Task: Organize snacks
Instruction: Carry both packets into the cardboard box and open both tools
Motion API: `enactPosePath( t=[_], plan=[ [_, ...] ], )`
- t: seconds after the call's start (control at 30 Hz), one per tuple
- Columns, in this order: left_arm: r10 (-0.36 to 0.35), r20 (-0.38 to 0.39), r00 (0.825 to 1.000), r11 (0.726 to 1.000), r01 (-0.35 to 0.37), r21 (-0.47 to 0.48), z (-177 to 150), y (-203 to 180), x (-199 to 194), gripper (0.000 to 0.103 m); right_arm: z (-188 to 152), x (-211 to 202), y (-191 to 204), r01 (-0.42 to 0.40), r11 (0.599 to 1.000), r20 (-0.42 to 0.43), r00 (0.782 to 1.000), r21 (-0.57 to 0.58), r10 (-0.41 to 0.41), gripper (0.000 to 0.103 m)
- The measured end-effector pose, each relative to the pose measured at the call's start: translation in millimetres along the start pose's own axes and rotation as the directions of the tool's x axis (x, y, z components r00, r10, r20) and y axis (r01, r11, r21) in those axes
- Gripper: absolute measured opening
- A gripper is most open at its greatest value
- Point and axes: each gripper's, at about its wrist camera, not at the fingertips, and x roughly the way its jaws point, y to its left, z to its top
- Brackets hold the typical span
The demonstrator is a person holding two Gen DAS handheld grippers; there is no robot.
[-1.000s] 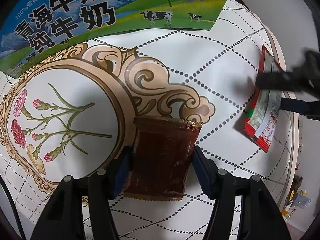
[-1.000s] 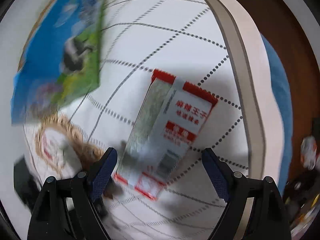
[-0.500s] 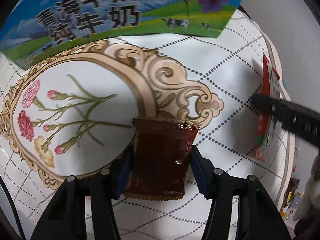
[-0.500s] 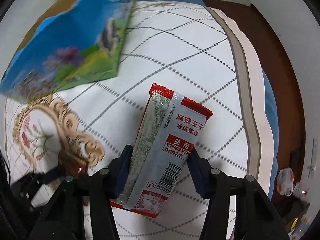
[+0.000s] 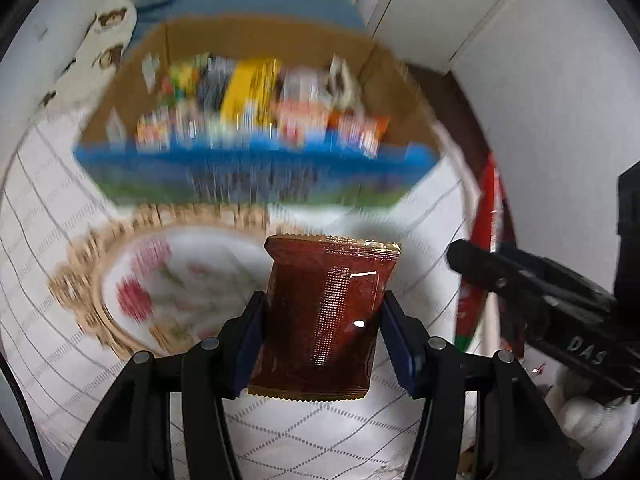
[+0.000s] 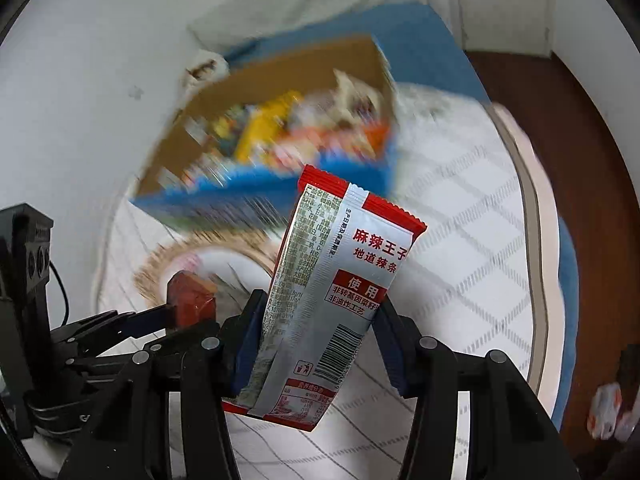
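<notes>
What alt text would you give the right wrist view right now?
The right gripper has its jaws shut on a red-and-silver snack packet, held clear of the quilted white cloth. Behind it, blurred, is an open box full of snacks. At lower left, the left gripper holds a brown packet.

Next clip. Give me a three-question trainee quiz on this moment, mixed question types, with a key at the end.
1. True or false: the left gripper is shut on the brown packet.
2. What does the right gripper hold? A) a yellow bag B) the red and silver packet C) nothing
3. Fill in: the open cardboard box at the far end of the white quilted cloth is already filled with ____.

Key: 1 true; 2 B; 3 snacks (blurred, so their kinds cannot be told).
</notes>
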Motion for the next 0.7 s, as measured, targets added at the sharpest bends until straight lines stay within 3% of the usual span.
enactPosePath(
  t=[0.07,0.23,0.4,0.53,0.7],
  plan=[
    [-0.006,0.043,0.999,1.000,0.006,0.006,23,3,-20,0.053,28,-6,19,0.004,0.999,0.033,0.999,-0.035,-0.003,0.055],
    [0.074,0.107,0.991,0.997,-0.075,0.007,102,17,-30,0.053,102,8,52,0.075,0.989,0.065,0.996,-0.129,-0.067,0.055],
    [0.144,0.054,0.988,0.990,-0.144,-0.015,169,44,-1,0.053,160,54,74,0.149,0.969,-0.004,0.988,-0.198,-0.153,0.055],
    [0.199,0.002,0.980,0.979,-0.199,-0.033,198,67,30,0.053,190,105,85,0.201,0.951,-0.076,0.972,-0.235,-0.224,0.055],
    [0.231,-0.079,0.970,0.971,-0.235,-0.047,215,95,70,0.054,202,158,81,0.237,0.940,-0.153,0.948,-0.244,-0.278,0.057]
  ],
)
